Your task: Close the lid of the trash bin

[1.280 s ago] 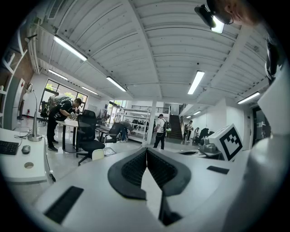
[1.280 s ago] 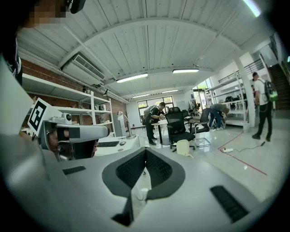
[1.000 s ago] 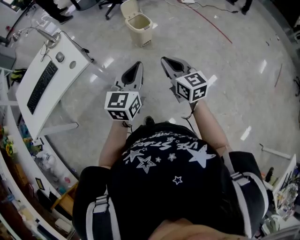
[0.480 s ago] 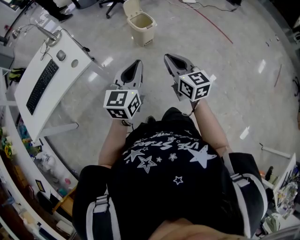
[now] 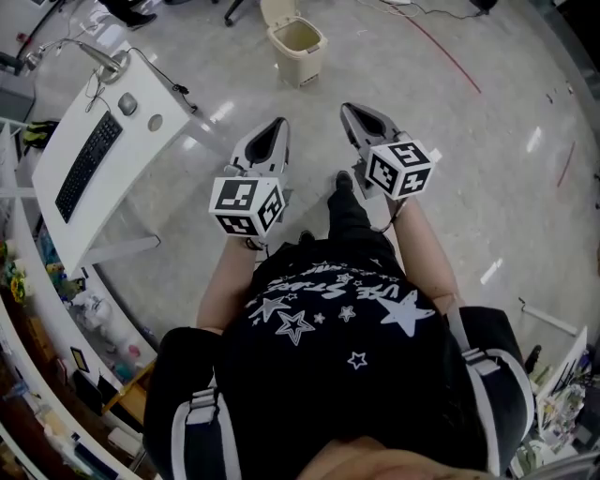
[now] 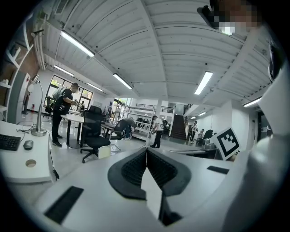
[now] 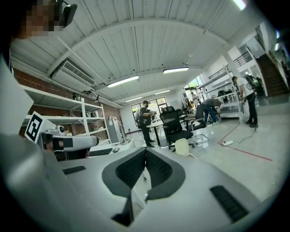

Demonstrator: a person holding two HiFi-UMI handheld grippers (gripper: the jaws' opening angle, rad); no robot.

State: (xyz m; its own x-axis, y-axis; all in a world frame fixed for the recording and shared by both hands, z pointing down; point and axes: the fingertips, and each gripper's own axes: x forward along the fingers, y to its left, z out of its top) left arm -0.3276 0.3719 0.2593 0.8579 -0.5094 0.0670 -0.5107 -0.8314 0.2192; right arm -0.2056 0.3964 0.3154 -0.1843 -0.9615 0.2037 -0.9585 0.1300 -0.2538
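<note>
The cream trash bin [image 5: 300, 45] stands on the floor ahead of me, its lid [image 5: 277, 10] tipped up and open behind it. It also shows small past the jaws as the bin [image 6: 104, 152] and the bin [image 7: 182, 146]. My left gripper [image 5: 275, 126] and right gripper [image 5: 350, 111] are held side by side at waist height, well short of the bin and pointing toward it. In both gripper views the jaws meet with nothing between them: left gripper [image 6: 146, 150], right gripper [image 7: 145, 151].
A white desk [image 5: 122, 103] with a keyboard [image 5: 86, 167] and mouse runs along my left. A black office chair [image 6: 94, 131] stands by the bin. A red floor line [image 5: 448, 58] and a cable lie to the right. People stand at desks far off. My foot [image 5: 343, 182] is forward.
I have stepped forward: a leg and foot now show between the grippers, and the desk and bin have shifted right in view. Both grippers stay shut and keep their spacing.
</note>
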